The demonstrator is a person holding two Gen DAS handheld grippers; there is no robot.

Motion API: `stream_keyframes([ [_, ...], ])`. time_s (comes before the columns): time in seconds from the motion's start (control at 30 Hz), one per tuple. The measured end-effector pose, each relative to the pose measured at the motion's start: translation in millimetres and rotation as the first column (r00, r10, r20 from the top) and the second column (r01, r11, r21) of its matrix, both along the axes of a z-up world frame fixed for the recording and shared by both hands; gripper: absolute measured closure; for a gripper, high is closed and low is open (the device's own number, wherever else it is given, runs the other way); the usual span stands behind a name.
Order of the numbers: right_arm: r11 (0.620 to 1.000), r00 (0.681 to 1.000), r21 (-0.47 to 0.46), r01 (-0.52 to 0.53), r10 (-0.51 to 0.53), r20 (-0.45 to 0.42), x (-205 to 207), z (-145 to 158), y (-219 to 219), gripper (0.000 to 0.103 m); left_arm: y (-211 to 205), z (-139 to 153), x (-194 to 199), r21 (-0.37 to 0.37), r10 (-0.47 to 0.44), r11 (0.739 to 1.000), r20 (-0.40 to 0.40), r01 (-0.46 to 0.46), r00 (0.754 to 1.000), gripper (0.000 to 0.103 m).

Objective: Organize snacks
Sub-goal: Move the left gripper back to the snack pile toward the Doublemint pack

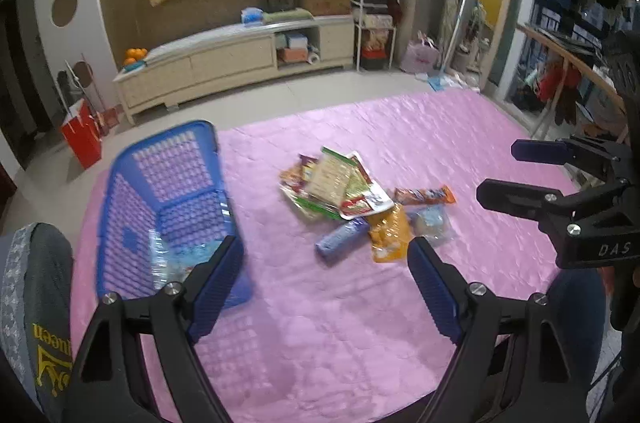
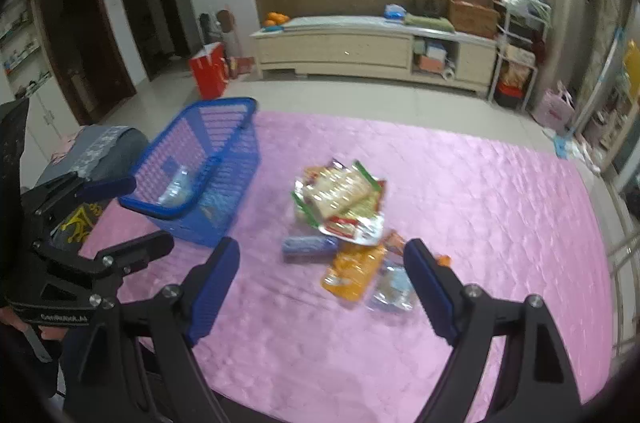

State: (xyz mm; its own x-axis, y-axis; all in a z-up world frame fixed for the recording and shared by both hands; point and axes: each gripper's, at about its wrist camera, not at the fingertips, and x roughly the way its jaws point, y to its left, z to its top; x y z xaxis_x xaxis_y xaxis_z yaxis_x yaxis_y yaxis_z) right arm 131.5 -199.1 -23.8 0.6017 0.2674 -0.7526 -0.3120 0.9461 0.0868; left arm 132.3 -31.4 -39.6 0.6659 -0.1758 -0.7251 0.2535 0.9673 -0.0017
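Note:
A heap of snack packets [image 1: 336, 187] [image 2: 340, 199] lies mid-mat on the pink quilted mat [image 1: 320, 335] [image 2: 500, 207]. Beside it lie a blue tube [image 1: 342, 237] [image 2: 308, 245], an orange pouch [image 1: 388, 231] [image 2: 352, 275], a clear bluish bag [image 1: 432, 223] [image 2: 394, 287] and an orange-red bar [image 1: 424, 195]. The blue plastic basket [image 1: 120, 183] [image 2: 224, 101] stands to the left with a clear wrapped packet [image 1: 172, 259] [image 2: 176, 187] inside. My left gripper [image 1: 324, 243] [image 2: 151, 211] is open and empty, hovering short of the loose snacks. My right gripper [image 2: 322, 243] [image 1: 498, 169] is open and empty beside it.
A person's knee in grey cloth with yellow print [image 1: 36, 303] sits at the mat's left edge. A long beige cabinet [image 1: 232, 63] [image 2: 372, 51], a red bag [image 1: 82, 135] [image 2: 208, 71] and a cluttered shelf rack [image 1: 374, 19] stand beyond the mat on the tiled floor.

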Motion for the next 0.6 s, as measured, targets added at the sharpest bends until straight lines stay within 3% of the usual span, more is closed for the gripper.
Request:
stream_keyframes([
  [0.33, 0.996, 0.987, -0.023, 0.082, -0.084, -0.135, 15, -60, -47, 0.016, -39, -49, 27, 0.001, -0.032, 0.999, -0.116, 0.033, 0.993, 0.02],
  [0.6, 0.993, 0.963, -0.008, 0.118, -0.116, -0.242, 34, -104, -59, 0.016, -41, -86, 50, -0.01, -0.006, 1.0, -0.188, 0.004, 0.982, 0.02],
])
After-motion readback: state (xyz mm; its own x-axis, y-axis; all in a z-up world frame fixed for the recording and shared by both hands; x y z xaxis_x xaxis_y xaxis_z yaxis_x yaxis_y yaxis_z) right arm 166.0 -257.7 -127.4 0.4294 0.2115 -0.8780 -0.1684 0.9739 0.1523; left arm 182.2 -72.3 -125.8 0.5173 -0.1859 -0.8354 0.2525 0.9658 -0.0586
